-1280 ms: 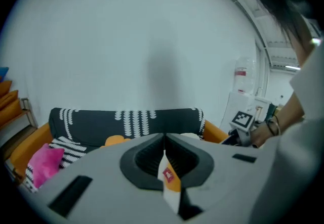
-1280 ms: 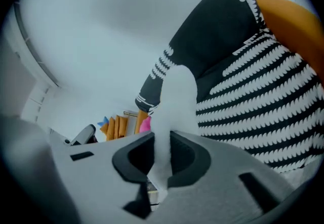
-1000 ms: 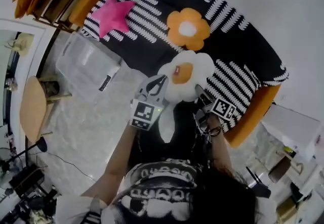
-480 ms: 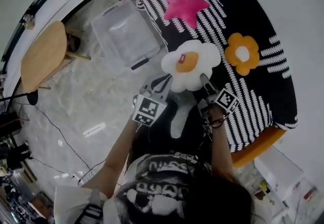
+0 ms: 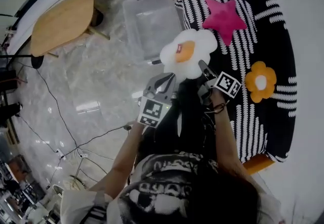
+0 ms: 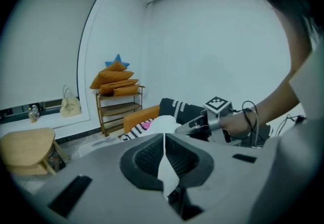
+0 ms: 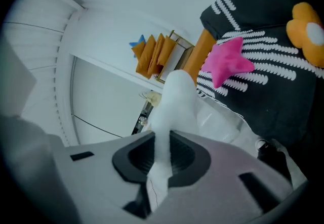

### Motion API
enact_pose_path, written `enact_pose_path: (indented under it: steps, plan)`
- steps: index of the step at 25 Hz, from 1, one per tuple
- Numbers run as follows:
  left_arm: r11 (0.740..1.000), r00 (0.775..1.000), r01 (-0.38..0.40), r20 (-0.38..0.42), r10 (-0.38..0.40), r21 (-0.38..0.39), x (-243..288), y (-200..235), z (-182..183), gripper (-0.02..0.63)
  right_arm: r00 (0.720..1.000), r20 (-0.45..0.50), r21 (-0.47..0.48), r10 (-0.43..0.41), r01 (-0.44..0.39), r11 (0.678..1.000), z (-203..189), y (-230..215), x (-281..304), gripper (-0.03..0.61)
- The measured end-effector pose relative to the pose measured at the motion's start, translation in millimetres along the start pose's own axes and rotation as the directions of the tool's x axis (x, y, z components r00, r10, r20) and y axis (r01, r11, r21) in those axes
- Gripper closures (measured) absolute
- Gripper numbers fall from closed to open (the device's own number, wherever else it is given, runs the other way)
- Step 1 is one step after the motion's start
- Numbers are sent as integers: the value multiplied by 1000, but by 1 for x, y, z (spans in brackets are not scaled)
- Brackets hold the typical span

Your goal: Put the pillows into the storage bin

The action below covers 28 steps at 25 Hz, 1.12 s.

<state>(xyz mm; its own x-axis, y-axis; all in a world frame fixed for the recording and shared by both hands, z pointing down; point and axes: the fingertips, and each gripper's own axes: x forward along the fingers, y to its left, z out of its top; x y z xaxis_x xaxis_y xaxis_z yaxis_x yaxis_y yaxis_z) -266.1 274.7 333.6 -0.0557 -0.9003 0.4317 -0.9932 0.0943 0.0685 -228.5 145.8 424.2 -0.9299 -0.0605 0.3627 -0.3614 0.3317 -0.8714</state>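
A white flower pillow with an orange centre (image 5: pixel 187 52) hangs between my two grippers, just in front of the clear storage bin (image 5: pixel 147 20). My left gripper (image 5: pixel 163 82) is shut on the pillow's white edge (image 6: pixel 164 167). From the other side my right gripper (image 5: pixel 202 69) is shut on another white petal (image 7: pixel 174 101). A pink star pillow (image 5: pixel 224 15) and an orange flower pillow (image 5: pixel 260 81) lie on the black-and-white striped sofa (image 5: pixel 248 41). The star pillow (image 7: pixel 228 61) and the orange flower pillow (image 7: pixel 308 33) also show in the right gripper view.
A round wooden side table (image 5: pixel 61 20) stands left of the bin on the marble floor. Cables (image 5: pixel 55 112) run across the floor at the left. A wooden shelf (image 6: pixel 117 104) with orange cushions stands by the wall beyond the sofa's end.
Both grippers have carried the white flower pillow away from the sofa, and it is now close to the bin. The view has swung round with them; the jaws stay closed on the pillow.
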Motion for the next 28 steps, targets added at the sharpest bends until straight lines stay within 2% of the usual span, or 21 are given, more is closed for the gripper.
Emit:
enact_pose_path:
  steps: [7,13,17,19,24,28]
  plan:
    - [987,989,-146,-48,143,-68,16,65,-8,603,984,-176,-19,20,-24,1000,11,-5,112,535]
    - [953,957,-276,-126,261,-124,53,126,1,603,940,-338,-10,38,-44,999,24,-24,222,524]
    - [923,939,-337,-132,317,-185,83,155,15,604,875,-483,-66,6,-44,997,19,-55,273,349]
    - [921,938,-340,-135,319,-188,99,163,20,603,860,-510,-72,-6,-36,997,21,-68,282,347]
    - [946,953,-287,-144,266,-154,139,175,29,603,883,-469,-51,-13,-12,999,46,-85,282,345]
    - [967,968,-224,-140,208,-118,169,169,40,603,917,-396,-27,-44,36,999,77,-111,257,337]
